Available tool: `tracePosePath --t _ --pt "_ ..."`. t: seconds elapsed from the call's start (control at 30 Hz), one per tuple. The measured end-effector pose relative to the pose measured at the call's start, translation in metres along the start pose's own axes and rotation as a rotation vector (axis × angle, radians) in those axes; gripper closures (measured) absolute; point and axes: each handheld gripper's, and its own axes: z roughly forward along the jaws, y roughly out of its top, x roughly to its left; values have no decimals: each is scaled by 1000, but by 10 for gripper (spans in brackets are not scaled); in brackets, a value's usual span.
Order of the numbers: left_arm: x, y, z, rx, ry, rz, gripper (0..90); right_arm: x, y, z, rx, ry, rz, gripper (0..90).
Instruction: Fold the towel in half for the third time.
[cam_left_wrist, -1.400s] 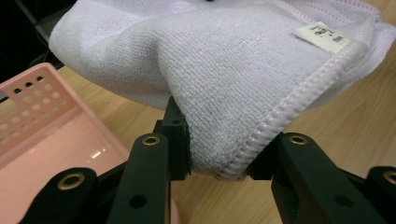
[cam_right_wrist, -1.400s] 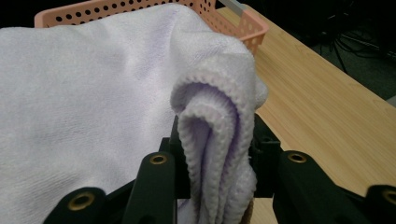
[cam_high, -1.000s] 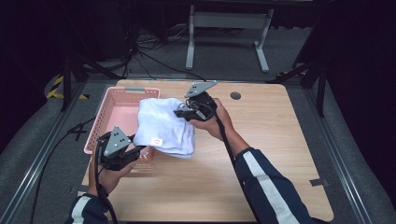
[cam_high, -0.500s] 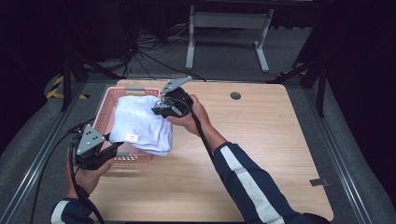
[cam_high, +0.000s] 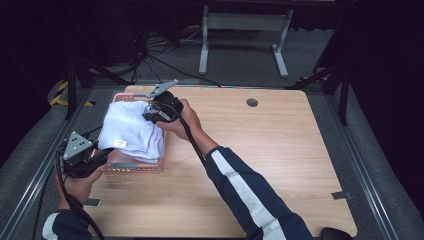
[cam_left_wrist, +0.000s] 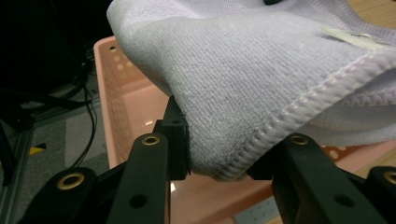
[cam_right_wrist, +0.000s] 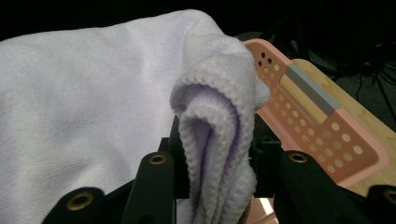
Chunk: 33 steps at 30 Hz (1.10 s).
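Note:
A folded white towel (cam_high: 131, 131) hangs over the pink perforated basket (cam_high: 134, 167) at the table's left edge. My left gripper (cam_high: 102, 156) is shut on the towel's near corner; in the left gripper view the stitched hem (cam_left_wrist: 261, 140) is pinched between the jaws above the basket floor (cam_left_wrist: 140, 112). My right gripper (cam_high: 152, 114) is shut on the towel's far right corner; in the right gripper view thick folds of towel (cam_right_wrist: 215, 154) bulge between its jaws, with the basket rim (cam_right_wrist: 327, 135) to the right.
The wooden table (cam_high: 280, 165) has a round cable hole (cam_high: 252, 102) at the back. A strip of grey tape (cam_right_wrist: 312, 91) lies on the wood beside the basket. Dark floor, cables and a metal stand (cam_high: 240, 30) lie beyond the table.
Both grippers have carried the towel leftward from the table's middle-left until it hangs over the basket. The left gripper has moved past the table's left edge.

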Motion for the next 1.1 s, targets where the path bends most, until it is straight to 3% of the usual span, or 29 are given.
tracePosePath --t 0.3,0.53,0.7,0.8,0.83,0.97,1.0,1.1 --pt "14 -15 15 65 23 -25 666 -1 -6 31 14 6 48 680" --pt "14 -22 27 114 -2 3 646 -10 -25 42 29 11 96 673" --pt "11 -23 34 151 8 22 629 -14 -32 49 44 0 93 663" --pt "11 -25 39 175 20 17 572 -14 -36 53 54 -11 90 650" --pt "12 -25 39 187 29 20 506 -14 -37 54 62 -15 90 635" --pt "13 -25 30 136 24 -31 335 -15 -45 54 97 -50 84 467" --pt "9 -22 23 104 30 -25 262 -14 -47 48 103 -68 57 447" --pt "2 -18 17 65 31 -10 233 -13 -48 38 75 -63 51 406"
